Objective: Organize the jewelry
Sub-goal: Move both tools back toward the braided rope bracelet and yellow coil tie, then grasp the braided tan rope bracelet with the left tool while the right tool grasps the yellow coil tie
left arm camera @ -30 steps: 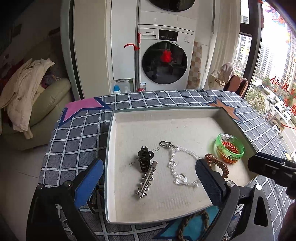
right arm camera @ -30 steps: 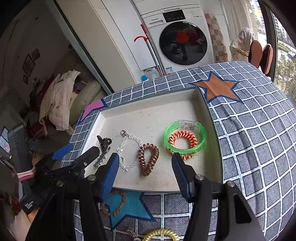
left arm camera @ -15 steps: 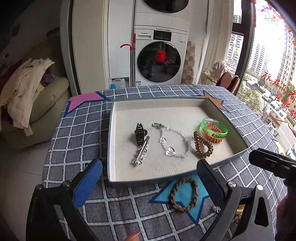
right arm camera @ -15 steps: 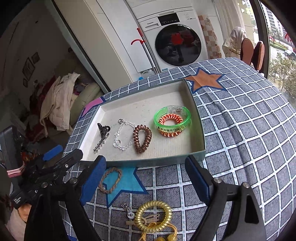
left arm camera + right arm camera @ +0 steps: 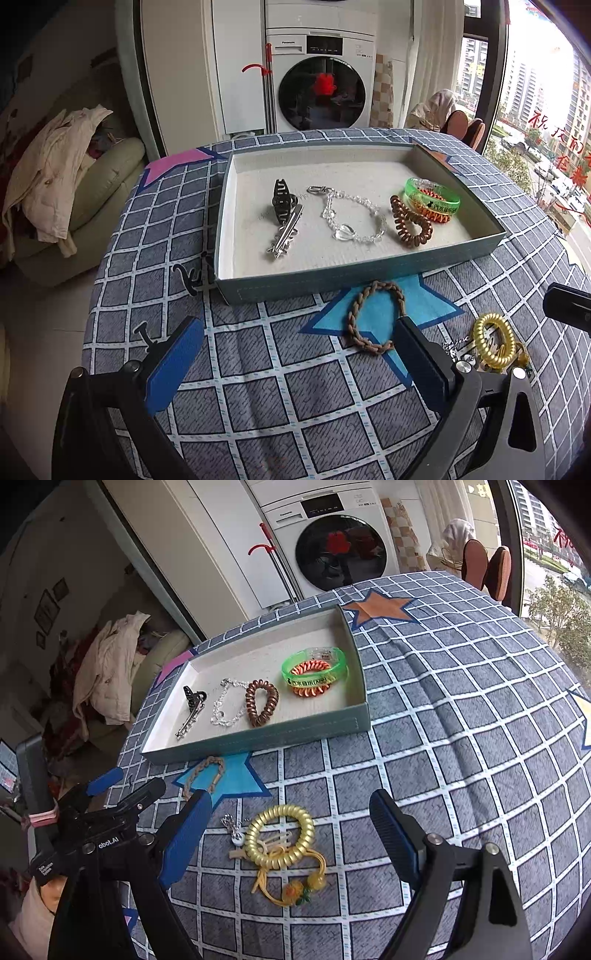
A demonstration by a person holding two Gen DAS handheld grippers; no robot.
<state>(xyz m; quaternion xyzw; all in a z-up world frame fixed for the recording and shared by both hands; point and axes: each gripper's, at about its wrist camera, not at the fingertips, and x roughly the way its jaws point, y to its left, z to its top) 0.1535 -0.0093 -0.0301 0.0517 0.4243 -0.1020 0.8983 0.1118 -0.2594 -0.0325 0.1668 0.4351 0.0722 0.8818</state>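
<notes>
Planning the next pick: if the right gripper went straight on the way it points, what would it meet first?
Probably the gold coil hair tie on the tablecloth, which lies between the open right gripper fingers' line; depth is hard to judge.

Washing machine (image 5: 320, 79): white front-loader against the far wall, round dark door, something red showing in the glass.
Red hook (image 5: 255, 68): hangs on the white panel just left of the washing machine.
Sofa (image 5: 92, 192): pale cream, at the far left, beyond the left edge of the surface.
Clothing (image 5: 51, 173): cream garment heaped over the sofa's arm and back.
Window (image 5: 539, 110): tall, on the right; apartment towers, trees and a street outside, red characters on the glass.
Chairs (image 5: 487, 568): two brown rounded backs at the far right, beside the window.
Wall pictures (image 5: 48, 609): small dark frames on the left wall.
</notes>
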